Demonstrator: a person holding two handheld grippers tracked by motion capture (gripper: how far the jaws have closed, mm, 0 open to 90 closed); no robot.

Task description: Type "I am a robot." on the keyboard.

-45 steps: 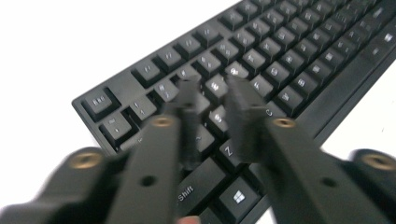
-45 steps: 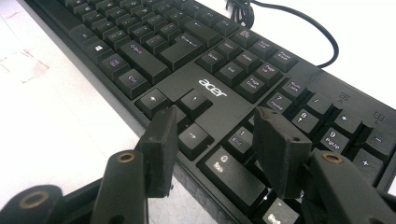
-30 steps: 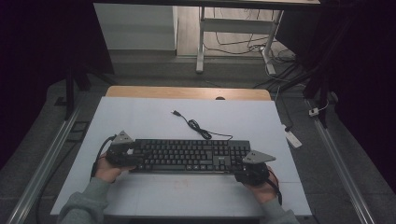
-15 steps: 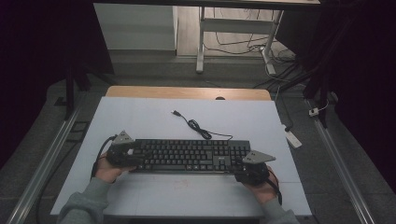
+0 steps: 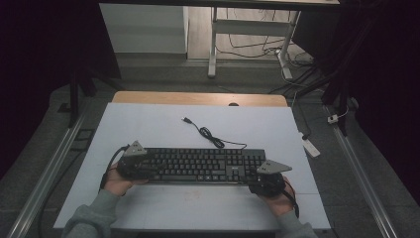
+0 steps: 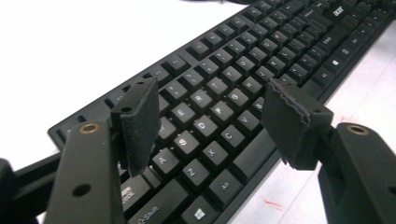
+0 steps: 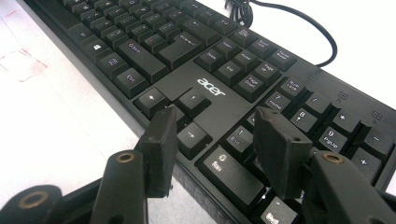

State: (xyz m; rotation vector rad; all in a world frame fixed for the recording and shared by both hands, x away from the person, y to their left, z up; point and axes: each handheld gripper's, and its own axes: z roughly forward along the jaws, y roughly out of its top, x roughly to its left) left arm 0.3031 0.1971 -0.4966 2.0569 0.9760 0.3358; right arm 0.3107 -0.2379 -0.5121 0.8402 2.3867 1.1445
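Lying along the near edge of the worktop (image 5: 148, 124), black keyboard (image 5: 198, 165), left gripper (image 6: 212, 121) over its left end, jaws spread wide above the letter keys, clasping nothing, right gripper (image 7: 215, 140) over the right end, jaws likewise wide, empty, keyboard cable (image 5: 210, 136) trailing toward the far edge.

The left tool (image 5: 132, 166) has edged slightly toward the near-left along the keyboard's (image 5: 198, 165) end.

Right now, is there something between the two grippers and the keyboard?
Nothing visible. The left gripper hangs with open jaws over the keyboard at its left end, the right gripper over its right end.
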